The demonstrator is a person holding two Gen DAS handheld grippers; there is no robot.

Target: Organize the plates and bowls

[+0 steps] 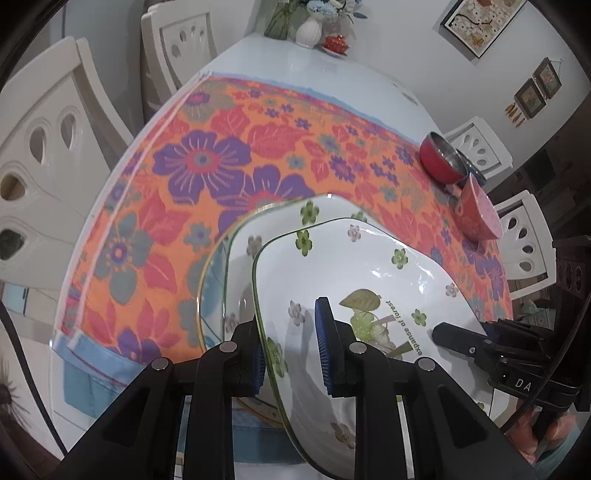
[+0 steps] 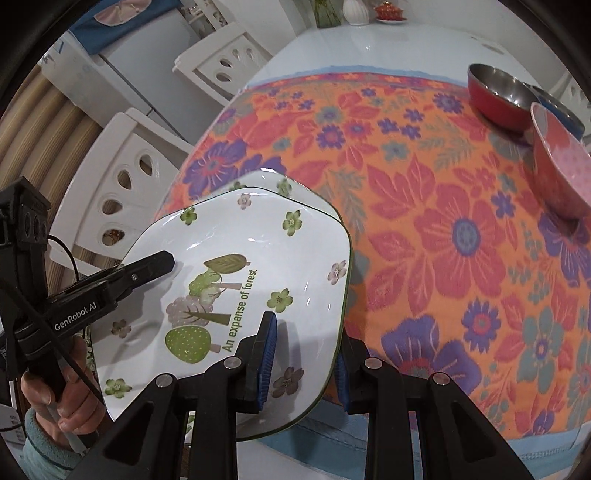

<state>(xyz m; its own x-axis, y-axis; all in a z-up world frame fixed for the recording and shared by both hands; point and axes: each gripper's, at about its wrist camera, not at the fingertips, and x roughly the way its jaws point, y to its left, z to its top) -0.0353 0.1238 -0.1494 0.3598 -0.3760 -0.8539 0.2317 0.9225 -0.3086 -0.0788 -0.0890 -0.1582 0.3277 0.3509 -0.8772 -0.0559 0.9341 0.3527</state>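
Two tools, left (image 1: 291,345) and right (image 2: 304,363), each pinch an edge of the stacked plates (image 2: 236,258) over the tabletop (image 1: 280,66); three bowls (image 2: 524,118) remain loosely grouped, not yet nested.

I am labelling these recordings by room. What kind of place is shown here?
Most likely a home dining room. A long table with a floral tablecloth has white dining chairs around it, with a vase at its far end and framed pictures on the wall.
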